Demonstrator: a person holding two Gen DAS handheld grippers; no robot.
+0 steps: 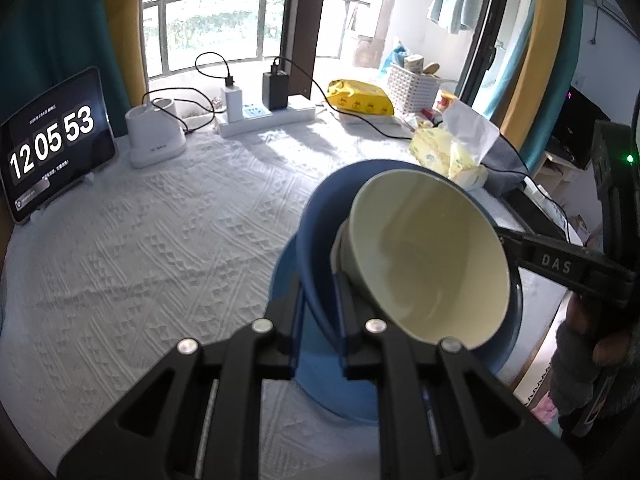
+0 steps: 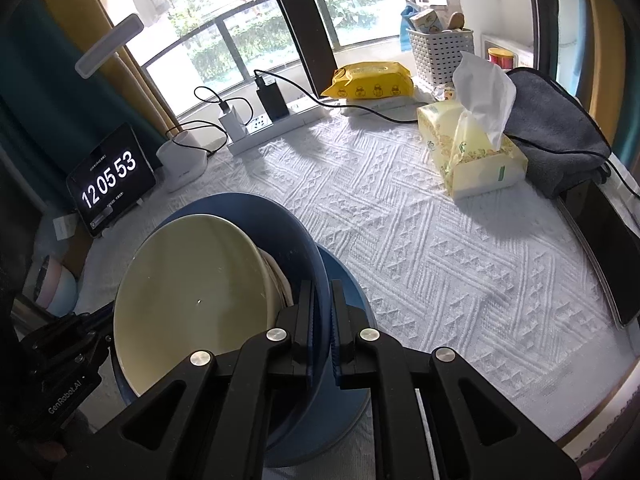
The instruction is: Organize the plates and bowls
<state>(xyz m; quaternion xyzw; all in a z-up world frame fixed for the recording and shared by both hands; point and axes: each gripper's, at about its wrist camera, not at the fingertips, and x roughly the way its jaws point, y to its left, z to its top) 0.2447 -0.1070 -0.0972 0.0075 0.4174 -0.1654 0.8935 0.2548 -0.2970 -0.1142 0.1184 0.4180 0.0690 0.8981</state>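
A blue bowl (image 1: 320, 216) with a cream bowl (image 1: 432, 256) nested inside is held tilted above a blue plate (image 1: 316, 380) on the white cloth. My left gripper (image 1: 318, 300) is shut on the blue bowl's rim from one side. My right gripper (image 2: 322, 316) is shut on the blue bowl (image 2: 288, 232) rim from the opposite side, with the cream bowl (image 2: 192, 292) to its left and the blue plate (image 2: 348, 292) underneath. The right gripper's arm shows at the right of the left wrist view.
A tablet clock (image 1: 52, 144), a white lamp base (image 1: 154, 132), a power strip with chargers (image 1: 264, 114), a yellow wipes pack (image 1: 360, 98), a tissue box (image 2: 476, 156), a white basket (image 2: 440, 50) and a grey cloth (image 2: 556, 128) ring the table.
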